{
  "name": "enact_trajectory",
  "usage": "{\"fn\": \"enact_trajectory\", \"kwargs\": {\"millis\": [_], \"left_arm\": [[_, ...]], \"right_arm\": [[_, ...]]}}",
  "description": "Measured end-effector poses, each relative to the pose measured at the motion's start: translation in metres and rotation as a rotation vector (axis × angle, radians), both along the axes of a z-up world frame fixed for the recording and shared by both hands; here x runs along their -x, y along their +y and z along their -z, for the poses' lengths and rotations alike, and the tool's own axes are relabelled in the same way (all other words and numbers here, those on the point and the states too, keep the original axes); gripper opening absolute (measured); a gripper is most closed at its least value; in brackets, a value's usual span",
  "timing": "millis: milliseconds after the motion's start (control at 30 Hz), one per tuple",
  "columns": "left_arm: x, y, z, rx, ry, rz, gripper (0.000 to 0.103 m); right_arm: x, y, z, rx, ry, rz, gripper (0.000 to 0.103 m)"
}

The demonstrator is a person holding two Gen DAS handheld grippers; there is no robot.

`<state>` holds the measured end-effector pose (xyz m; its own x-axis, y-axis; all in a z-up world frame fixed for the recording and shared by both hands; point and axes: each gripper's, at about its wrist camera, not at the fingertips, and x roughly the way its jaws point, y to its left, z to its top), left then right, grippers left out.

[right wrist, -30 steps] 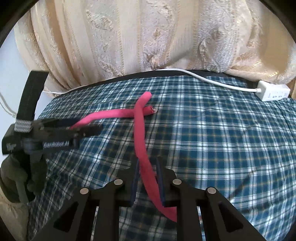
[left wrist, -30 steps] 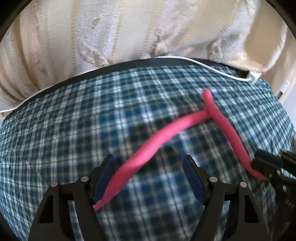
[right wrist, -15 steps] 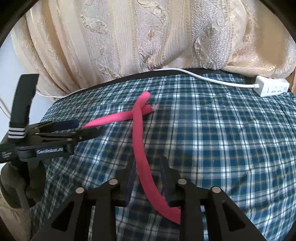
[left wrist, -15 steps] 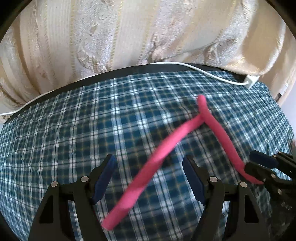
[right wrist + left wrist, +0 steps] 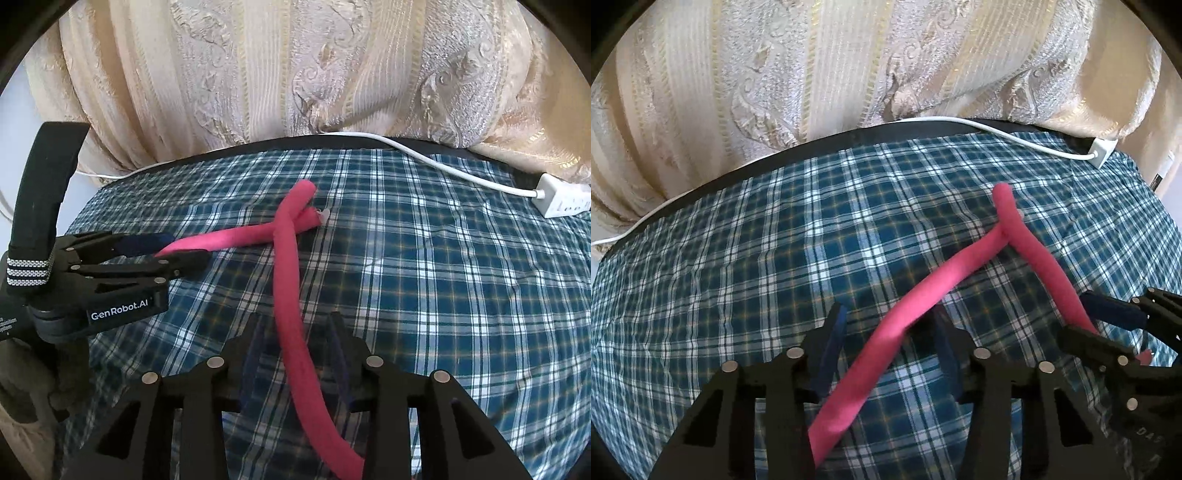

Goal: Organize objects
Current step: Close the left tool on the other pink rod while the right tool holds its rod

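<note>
Two pink foam rods lie crossed near their far ends on the blue plaid tablecloth (image 5: 738, 280). One rod (image 5: 897, 325) runs from the crossing down between the fingers of my left gripper (image 5: 888, 314), whose jaws are closing; cloth still shows on both sides of the rod. The other rod (image 5: 291, 314) runs toward the right wrist camera between the fingers of my right gripper (image 5: 297, 319), which stands open with a gap on each side. The left gripper (image 5: 186, 248) shows at the left of the right wrist view, and the right gripper (image 5: 1075, 314) at the right of the left wrist view.
A white power strip (image 5: 561, 199) with its white cable (image 5: 997, 129) lies at the table's far right edge. A cream patterned curtain (image 5: 849, 74) hangs just behind the table. A gloved hand (image 5: 22, 387) holds the left gripper.
The right gripper, earlier shut on its rod, has let go and stands open around it. The left gripper's jaws have narrowed, and its rod has shifted from the left finger toward the middle.
</note>
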<state>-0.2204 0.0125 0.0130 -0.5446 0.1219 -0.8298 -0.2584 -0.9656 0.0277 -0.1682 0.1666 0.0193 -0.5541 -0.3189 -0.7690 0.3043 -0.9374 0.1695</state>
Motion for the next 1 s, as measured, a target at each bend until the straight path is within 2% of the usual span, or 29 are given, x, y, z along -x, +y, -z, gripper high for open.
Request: {"fn": "enact_trajectory", "kwargs": {"millis": [33, 133, 233, 267, 533, 1000], "left_arm": [[-0.001, 0.003, 0.000, 0.005, 0.002, 0.006, 0.042], [-0.005, 0.011, -0.001, 0.020, 0.008, 0.022, 0.033], [-0.010, 0.017, -0.001, 0.020, 0.007, 0.029, 0.017], [-0.012, 0.018, -0.001, 0.016, 0.004, 0.028, 0.015], [-0.028, 0.016, -0.010, -0.055, -0.004, -0.016, 0.014], [-0.078, 0.063, -0.039, -0.127, 0.026, 0.063, 0.014]], "right_arm": [[0.000, 0.000, 0.000, -0.007, 0.004, 0.002, 0.034], [-0.001, 0.001, 0.000, -0.014, 0.004, 0.005, 0.018], [-0.006, 0.009, -0.004, -0.005, 0.016, 0.024, 0.015], [-0.008, 0.012, -0.007, 0.002, 0.020, 0.030, 0.015], [-0.033, 0.044, -0.021, 0.052, 0.048, 0.089, 0.015], [-0.076, 0.099, -0.034, 0.123, 0.071, 0.188, 0.015]]}}
